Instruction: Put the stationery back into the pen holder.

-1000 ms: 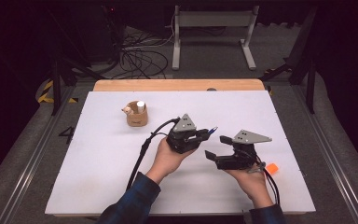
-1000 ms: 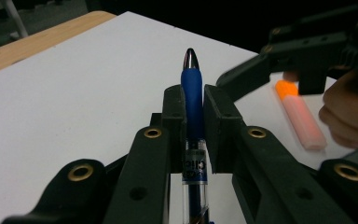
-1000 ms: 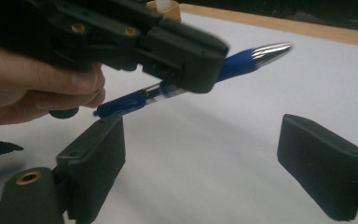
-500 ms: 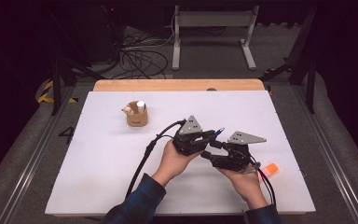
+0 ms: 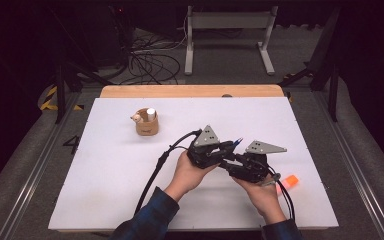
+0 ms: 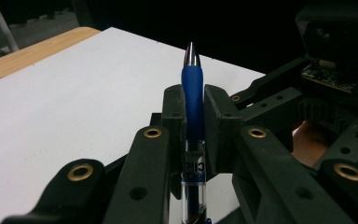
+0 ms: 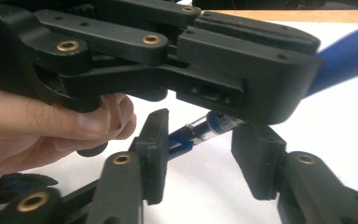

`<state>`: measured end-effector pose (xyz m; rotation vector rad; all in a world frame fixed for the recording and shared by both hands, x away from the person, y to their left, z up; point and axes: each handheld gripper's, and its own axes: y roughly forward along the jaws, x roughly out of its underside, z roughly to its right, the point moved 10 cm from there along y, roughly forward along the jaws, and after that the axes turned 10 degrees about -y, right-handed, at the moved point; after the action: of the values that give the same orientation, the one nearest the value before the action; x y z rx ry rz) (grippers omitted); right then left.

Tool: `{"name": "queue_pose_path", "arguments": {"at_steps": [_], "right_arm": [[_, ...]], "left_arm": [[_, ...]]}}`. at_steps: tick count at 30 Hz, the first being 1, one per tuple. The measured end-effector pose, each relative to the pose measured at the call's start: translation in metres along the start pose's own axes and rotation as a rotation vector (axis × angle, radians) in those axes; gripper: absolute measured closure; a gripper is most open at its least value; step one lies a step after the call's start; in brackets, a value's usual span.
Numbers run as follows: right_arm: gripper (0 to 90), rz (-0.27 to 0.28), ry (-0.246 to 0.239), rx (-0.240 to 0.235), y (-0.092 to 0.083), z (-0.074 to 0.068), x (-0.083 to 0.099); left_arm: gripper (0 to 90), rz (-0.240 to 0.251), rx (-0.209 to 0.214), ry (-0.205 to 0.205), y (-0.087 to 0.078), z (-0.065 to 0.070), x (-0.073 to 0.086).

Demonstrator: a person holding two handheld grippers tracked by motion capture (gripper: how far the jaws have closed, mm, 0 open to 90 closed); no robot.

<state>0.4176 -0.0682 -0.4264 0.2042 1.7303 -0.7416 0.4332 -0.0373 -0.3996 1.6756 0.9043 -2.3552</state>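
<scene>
White table [image 5: 105,165] with wood far edge, dark room, cables on floor behind. High view: left gripper [image 5: 228,148] and right gripper [image 5: 230,167] meet near table middle-right, held just above it, each in a hand; pen [image 5: 237,142] tip pokes out past left gripper. Wooden cup [image 5: 147,125] with small items sits well apart at far left; orange marker [image 5: 288,181] lies just beside right hand. Left gripper view: jaws clenched on pen [image 6: 193,100], blue grip between the pads, silver tip up, clear barrel running down toward camera. Right gripper view: left gripper [image 7: 279,79] crosses overhead, pen [image 7: 212,126] rear end sticks out below it, between the right jaws; those jaws have just been closing, near pad about touching the clip end, far pad apart, not gripping yet.
</scene>
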Motion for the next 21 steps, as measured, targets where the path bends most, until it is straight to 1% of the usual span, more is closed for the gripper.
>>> {"name": "queue_pose_path", "arguments": {"at_steps": [2,8,9,11,16,18,21], "right_arm": [[62.6,0.000,0.001,-0.001,0.000,0.000,0.000],[70.5,-0.007,-0.008,0.001,-0.002,0.001,0.001],[71.8,-0.008,-0.008,0.001,-0.002,0.001,0.001],[74.0,-0.010,-0.009,0.002,-0.002,0.002,0.002],[77.1,-0.019,-0.007,-0.001,-0.003,0.003,0.003],[78.5,-0.024,-0.005,0.011,-0.004,0.005,0.004],[80.1,-0.022,0.002,0.032,-0.007,0.010,0.005]], "left_arm": [[79.9,0.004,0.001,-0.004,-0.001,0.000,-0.001],[79.9,0.012,-0.003,0.005,-0.006,-0.001,-0.003],[79.8,0.011,-0.001,0.000,-0.007,0.000,-0.002],[79.8,0.011,-0.006,0.007,-0.009,-0.001,-0.003],[79.6,0.019,-0.005,0.010,-0.012,0.000,-0.003],[79.2,0.018,-0.005,0.016,-0.013,0.000,-0.003],[79.3,0.021,0.001,0.007,-0.014,0.001,-0.004]]}}
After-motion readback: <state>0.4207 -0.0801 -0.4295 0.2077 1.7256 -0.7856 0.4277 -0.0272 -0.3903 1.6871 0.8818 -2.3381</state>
